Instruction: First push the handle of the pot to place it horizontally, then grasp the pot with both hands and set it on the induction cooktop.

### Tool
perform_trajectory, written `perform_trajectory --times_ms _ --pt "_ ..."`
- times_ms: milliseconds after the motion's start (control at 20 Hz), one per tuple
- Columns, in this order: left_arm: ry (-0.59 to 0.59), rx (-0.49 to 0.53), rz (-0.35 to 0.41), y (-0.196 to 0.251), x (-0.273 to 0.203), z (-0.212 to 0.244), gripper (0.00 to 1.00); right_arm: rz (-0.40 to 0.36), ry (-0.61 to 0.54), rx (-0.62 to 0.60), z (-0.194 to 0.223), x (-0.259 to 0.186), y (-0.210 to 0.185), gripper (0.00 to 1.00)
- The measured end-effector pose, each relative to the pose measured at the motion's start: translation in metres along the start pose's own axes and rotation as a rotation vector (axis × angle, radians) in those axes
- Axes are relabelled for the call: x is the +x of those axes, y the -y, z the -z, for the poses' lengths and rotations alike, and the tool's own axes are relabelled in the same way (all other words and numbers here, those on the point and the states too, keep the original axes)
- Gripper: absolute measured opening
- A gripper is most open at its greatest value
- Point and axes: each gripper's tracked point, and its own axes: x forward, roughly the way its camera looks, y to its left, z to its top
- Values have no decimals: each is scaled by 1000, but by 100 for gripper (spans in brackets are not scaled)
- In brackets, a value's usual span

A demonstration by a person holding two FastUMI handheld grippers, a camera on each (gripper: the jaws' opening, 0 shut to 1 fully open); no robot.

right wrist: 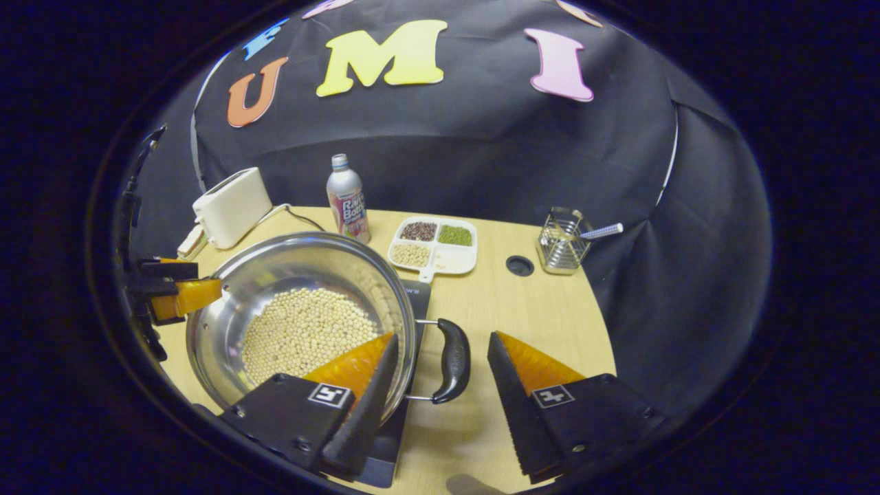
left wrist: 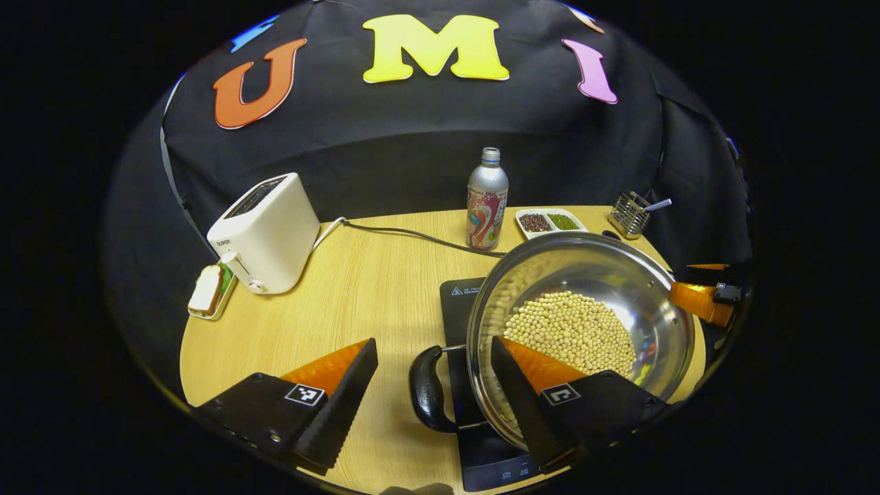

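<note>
A steel pot holding pale beans rests on the black induction cooktop. My left gripper is open and straddles the pot's black side handle, with one finger inside the rim and the other out over the table. In the right gripper view the same pot shows its other black handle. My right gripper stands open around that handle, one finger over the beans and one outside. Gaps show between fingers and handles. Each gripper shows far off in the other's view, the right gripper and the left gripper.
A white toaster with its cable, and a bread slice on a small tray, stand at the left. Behind the pot are a bottle, a divided dish of grains and a wire holder. The wooden table has a round hole.
</note>
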Motion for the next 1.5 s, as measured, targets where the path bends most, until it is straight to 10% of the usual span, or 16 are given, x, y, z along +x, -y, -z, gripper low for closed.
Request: perform_trajectory --times_ms 950,1500 --pt "158 53 40 12 -57 -28 98 3 67 -17 -2 -72 -44 89" --pt "496 18 -49 -56 -207 -106 97 47 438 -82 -122 -240 -75 93"
